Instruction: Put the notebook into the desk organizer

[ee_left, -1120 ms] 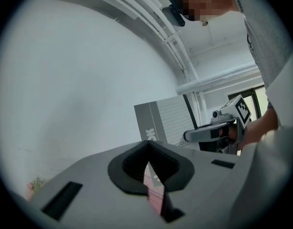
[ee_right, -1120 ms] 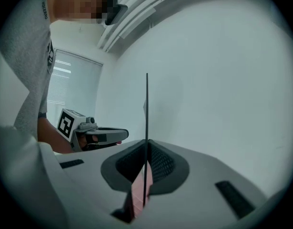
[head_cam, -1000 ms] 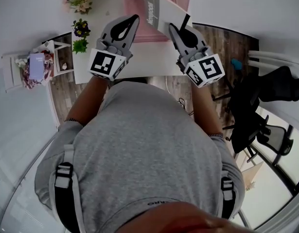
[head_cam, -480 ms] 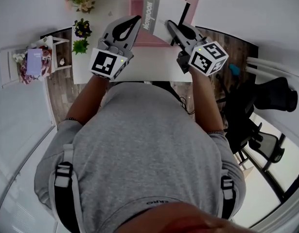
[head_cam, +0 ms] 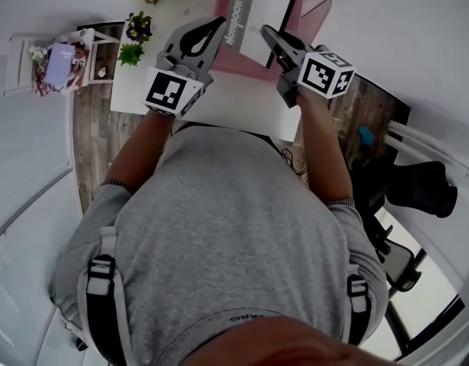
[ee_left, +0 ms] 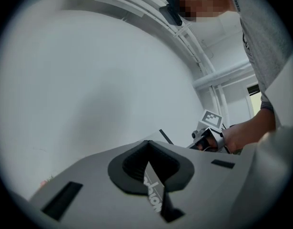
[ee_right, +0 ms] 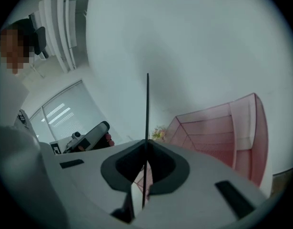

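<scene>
- Bench [head_cam: 242, 105]: white; the organizer stands at its far edge.
- Organizer [head_cam: 314, 10]: pink mesh, open side facing the person.
- Notebook [head_cam: 257, 10]: grey-white cover, black spine. It is off the bench, held by its near edge and overlapping the organizer in the head view. The right gripper view shows it edge-on as a thin dark line with the organizer to its right. Cannot tell whether any part is inside.
- Right gripper [head_cam: 266, 33]: jaws closed on the notebook's near edge, with the sheet running straight between them.
- Left gripper [head_cam: 215, 24]: jaws closed tip to tip, nothing between them. The tips are just beside the notebook's left edge; contact cannot be told.
</scene>
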A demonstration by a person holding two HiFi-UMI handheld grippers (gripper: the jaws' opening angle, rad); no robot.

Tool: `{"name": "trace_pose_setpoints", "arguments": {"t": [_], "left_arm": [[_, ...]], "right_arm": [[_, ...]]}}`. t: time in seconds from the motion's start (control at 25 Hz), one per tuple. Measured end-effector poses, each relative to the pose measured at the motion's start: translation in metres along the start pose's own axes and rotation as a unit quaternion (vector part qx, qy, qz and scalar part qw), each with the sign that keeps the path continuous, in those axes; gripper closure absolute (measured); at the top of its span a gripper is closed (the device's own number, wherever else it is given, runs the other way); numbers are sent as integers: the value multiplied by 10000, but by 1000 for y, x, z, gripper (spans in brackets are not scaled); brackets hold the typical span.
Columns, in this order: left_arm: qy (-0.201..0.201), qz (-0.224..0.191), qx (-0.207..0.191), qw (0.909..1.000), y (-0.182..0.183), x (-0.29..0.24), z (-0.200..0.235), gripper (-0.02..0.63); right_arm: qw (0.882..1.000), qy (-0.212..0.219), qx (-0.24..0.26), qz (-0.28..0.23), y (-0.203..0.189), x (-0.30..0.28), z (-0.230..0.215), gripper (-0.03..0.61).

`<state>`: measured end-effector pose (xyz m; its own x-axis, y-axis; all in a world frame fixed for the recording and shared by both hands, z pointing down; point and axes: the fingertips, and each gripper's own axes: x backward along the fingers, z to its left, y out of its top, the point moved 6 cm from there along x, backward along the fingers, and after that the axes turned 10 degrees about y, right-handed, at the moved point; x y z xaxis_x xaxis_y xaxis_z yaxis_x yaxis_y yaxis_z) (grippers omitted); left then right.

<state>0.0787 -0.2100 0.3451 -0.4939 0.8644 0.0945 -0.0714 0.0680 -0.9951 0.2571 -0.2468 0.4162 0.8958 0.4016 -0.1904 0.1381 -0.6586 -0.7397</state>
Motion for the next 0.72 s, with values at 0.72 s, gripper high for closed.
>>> {"name": "trace_pose_setpoints", "arguments": {"t": [0.72], "left_arm": [[302,-61,-121,9995,-3,-26,-1,595]], "right_arm": [[9961,21,-802,376,8,-30,-42,561]]}}
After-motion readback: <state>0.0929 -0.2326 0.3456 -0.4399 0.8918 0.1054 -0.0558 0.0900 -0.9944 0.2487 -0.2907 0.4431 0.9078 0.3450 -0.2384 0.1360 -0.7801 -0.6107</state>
